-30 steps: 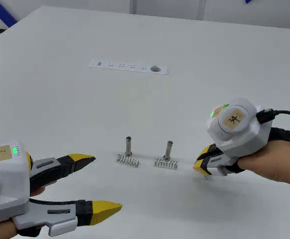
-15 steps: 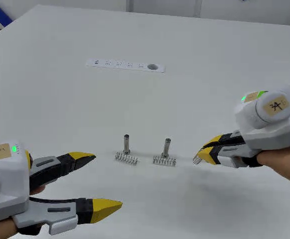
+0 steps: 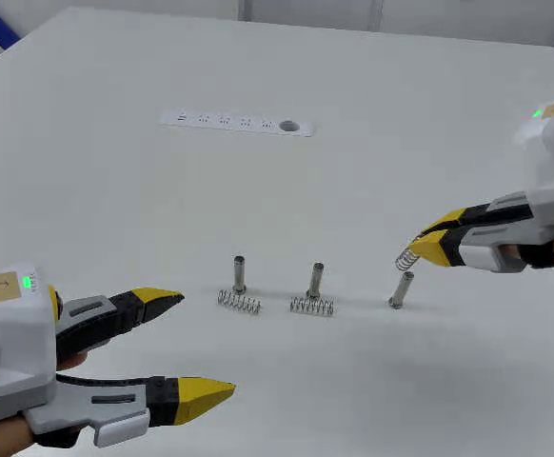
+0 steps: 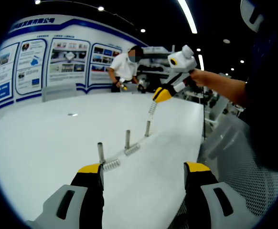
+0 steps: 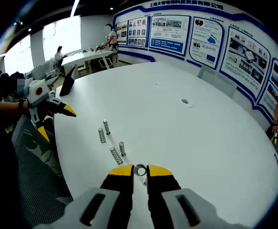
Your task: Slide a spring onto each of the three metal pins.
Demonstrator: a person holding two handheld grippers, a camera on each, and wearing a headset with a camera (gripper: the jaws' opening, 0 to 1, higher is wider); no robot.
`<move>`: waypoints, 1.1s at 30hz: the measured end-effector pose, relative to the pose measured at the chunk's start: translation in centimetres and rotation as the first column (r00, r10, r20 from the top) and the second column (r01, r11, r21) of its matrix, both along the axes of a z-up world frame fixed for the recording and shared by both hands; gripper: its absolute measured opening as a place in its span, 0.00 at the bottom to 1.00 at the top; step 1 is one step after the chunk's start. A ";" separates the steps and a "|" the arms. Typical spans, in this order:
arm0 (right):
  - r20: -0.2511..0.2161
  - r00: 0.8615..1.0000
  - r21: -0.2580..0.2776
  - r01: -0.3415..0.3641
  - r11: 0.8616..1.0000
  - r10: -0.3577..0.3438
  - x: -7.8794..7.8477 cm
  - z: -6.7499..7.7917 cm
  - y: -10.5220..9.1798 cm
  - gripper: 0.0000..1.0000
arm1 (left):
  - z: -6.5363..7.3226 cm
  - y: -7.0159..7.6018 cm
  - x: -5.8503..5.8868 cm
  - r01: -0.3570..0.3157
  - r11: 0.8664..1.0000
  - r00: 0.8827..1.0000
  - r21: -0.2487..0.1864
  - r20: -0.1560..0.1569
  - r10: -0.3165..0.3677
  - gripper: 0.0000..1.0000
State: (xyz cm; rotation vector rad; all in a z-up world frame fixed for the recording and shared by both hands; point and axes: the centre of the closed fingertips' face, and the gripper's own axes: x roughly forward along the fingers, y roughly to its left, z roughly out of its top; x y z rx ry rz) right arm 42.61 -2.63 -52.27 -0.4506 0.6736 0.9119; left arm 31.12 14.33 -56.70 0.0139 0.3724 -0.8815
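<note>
Right gripper (image 3: 422, 249) pinching spring (image 3: 406, 258) above pin (image 3: 401, 290), bare table (image 3: 115, 190) around

My left claw (image 3: 204, 344) wore bright yellow tips on black jaws. Its body was pale grey and white, with a green light (image 3: 28, 283) beside a tan label (image 3: 3, 287). My right claw (image 3: 422, 249) matched it: yellow tips, black jaws, white housing. The held spring (image 3: 406, 258) was silvery, like the left loose spring (image 3: 239, 303) and the right loose spring (image 3: 312, 306). The left pin (image 3: 239, 273), middle pin (image 3: 315, 281) and right pin (image 3: 403, 288) were a duller steel grey. The table (image 3: 115, 190) was plain white, and the power strip (image 3: 234, 122) was white with dark sockets. In the right gripper view the wall panels (image 5: 177, 28) were blue and white.
</note>
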 end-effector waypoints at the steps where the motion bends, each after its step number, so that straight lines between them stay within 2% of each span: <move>1: 0.004 1.000 -0.006 0.005 1.000 -0.005 0.2 0.1 -0.2 0.11 | 0.0 0.0 0.0 0.000 1.000 1.000 -0.001 0.000 0.000 0.70; 4: -0.003 1.000 -0.020 0.021 1.000 -0.021 0.6 0.1 -0.5 0.11 | 0.1 0.1 0.0 -0.004 1.000 1.000 -0.002 0.001 0.004 0.70; 8: -0.013 1.000 -0.073 0.022 0.997 -0.023 0.9 -1.1 -1.0 0.11 | 0.0 0.1 -0.1 -0.006 1.000 1.000 -0.002 0.000 0.006 0.70; 16: -0.069 0.997 -0.084 0.028 0.996 -0.034 1.3 -3.5 -1.1 0.11 | 0.0 0.2 -0.1 -0.011 1.000 1.000 -0.003 -0.002 0.011 0.70; 33: -0.110 0.994 -0.117 0.013 0.993 -0.026 2.0 -6.3 -1.1 0.11 | -0.1 0.3 0.0 -0.020 1.000 1.000 -0.003 -0.006 0.020 0.70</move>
